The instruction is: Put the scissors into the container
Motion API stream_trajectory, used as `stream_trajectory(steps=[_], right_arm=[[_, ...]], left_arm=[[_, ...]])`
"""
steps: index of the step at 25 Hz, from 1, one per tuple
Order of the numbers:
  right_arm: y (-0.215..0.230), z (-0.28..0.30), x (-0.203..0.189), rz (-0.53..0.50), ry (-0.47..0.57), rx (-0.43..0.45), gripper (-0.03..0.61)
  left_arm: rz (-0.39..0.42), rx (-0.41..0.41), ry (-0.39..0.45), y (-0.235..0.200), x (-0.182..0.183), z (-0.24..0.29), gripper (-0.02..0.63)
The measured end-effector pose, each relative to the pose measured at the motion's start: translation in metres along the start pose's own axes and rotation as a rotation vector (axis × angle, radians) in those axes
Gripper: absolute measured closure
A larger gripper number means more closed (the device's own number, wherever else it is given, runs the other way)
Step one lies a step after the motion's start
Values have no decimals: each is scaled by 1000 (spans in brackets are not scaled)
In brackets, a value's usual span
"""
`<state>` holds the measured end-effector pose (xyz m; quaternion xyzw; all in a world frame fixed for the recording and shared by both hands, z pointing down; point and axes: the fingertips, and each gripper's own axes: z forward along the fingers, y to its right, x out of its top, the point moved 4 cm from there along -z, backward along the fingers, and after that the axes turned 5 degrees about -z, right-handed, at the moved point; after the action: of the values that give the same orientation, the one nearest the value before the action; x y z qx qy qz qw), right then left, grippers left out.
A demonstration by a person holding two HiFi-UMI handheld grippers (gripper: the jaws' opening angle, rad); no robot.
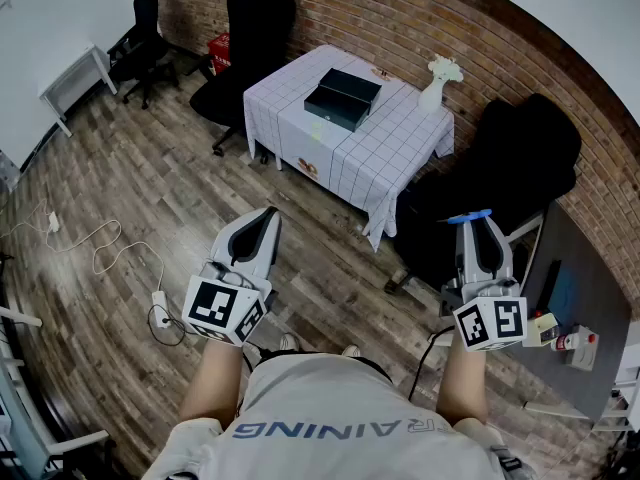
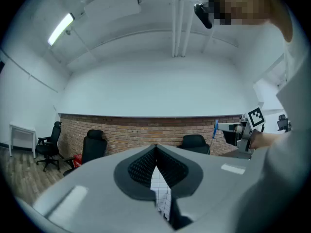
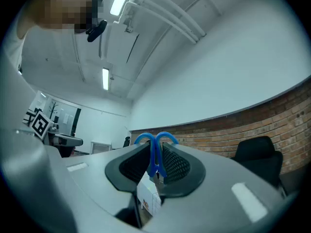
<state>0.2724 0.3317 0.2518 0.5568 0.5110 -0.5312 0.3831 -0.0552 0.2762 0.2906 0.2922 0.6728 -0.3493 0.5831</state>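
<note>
A pair of blue-handled scissors stands clamped between the pads of my right gripper, handles up. In the head view the scissors show as a blue bit at the tip of the right gripper, held in the air above a black chair. The container, a dark open box, sits on the white checked table well ahead of both grippers. My left gripper hangs over the wooden floor, shut with nothing in it. The left gripper view also catches the right gripper with the scissors.
A white vase stands on the table's far right corner. Black office chairs ring the table along the brick wall, one just ahead of my right gripper. A power strip and cables lie on the floor at left. A grey desk is at right.
</note>
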Motion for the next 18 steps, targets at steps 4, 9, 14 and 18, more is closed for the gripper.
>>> stream_trajectory(steps=[4, 9, 14, 18], right_arm=[[8, -9, -3, 11, -14, 4, 482], [-1, -16, -3, -15, -28, 47, 480], [-11, -14, -4, -31, -40, 61, 480], [-18, -12, -6, -30, -46, 58, 482]], left_arm=[[-4, -3, -3, 10, -4, -2, 614], [-17, -14, -12, 20, -7, -7, 614], [-18, -23, -21, 20, -10, -10, 614], [-29, -23, -32, 12, -13, -14, 614]])
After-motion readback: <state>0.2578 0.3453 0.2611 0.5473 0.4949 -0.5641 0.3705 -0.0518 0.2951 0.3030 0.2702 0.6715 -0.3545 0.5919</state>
